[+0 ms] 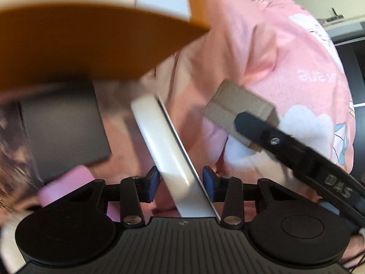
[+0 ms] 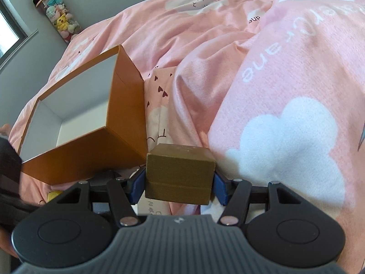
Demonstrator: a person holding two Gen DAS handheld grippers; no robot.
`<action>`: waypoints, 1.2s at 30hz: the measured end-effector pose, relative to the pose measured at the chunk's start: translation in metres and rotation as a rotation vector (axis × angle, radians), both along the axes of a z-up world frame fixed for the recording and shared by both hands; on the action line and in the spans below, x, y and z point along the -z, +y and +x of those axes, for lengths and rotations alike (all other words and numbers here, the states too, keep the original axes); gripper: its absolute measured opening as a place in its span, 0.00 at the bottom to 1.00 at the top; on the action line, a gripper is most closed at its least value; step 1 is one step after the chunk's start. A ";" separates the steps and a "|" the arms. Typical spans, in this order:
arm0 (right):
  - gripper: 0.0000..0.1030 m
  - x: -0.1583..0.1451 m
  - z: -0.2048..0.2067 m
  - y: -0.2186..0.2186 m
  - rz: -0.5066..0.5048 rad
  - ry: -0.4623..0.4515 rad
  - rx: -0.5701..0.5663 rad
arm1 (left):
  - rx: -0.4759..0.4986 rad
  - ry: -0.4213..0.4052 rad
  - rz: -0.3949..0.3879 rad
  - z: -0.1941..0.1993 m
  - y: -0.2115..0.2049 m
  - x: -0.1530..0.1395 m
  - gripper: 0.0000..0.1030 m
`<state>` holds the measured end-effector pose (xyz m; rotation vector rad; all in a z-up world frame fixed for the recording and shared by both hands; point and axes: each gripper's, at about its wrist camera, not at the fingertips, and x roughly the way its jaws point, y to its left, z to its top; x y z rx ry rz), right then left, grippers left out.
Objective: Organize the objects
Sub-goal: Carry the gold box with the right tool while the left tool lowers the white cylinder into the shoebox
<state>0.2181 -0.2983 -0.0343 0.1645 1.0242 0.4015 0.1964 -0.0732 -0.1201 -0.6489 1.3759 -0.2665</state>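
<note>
My left gripper [image 1: 180, 183] is shut on a flat white box [image 1: 166, 150] that sticks up between its blue pads, just below the orange storage box [image 1: 91, 43]. My right gripper [image 2: 179, 182] is shut on a small gold box [image 2: 180, 171] and holds it above the pink bedspread [image 2: 262, 80], right of the open orange storage box [image 2: 91, 123], whose white inside shows nothing. In the left wrist view the gold box [image 1: 239, 109] hangs in the right gripper's black finger [image 1: 262, 130].
A dark grey flat object [image 1: 63, 127] and a pink item [image 1: 68, 185] lie on the bed at the left. A small yellow item [image 2: 53, 195] lies under the orange box. A column of plush toys [image 2: 57, 16] hangs on the far wall.
</note>
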 end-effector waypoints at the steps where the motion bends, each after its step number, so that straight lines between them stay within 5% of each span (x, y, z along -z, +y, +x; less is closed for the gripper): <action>1: 0.60 0.000 0.000 0.000 0.001 -0.001 0.000 | -0.005 -0.004 0.007 -0.001 -0.001 0.002 0.44; 15: 0.60 -0.010 -0.009 0.005 0.000 -0.027 -0.016 | -0.046 -0.172 0.021 -0.044 0.031 -0.039 0.33; 24: 0.60 -0.049 -0.025 0.029 -0.032 -0.142 -0.063 | -0.111 -0.350 -0.020 -0.068 0.063 -0.088 0.32; 31: 0.60 -0.089 -0.032 0.053 -0.030 -0.253 -0.123 | -0.237 -0.485 -0.041 -0.068 0.092 -0.126 0.32; 36: 0.60 -0.112 -0.028 0.084 -0.009 -0.330 -0.189 | -0.345 -0.579 0.023 -0.060 0.125 -0.150 0.32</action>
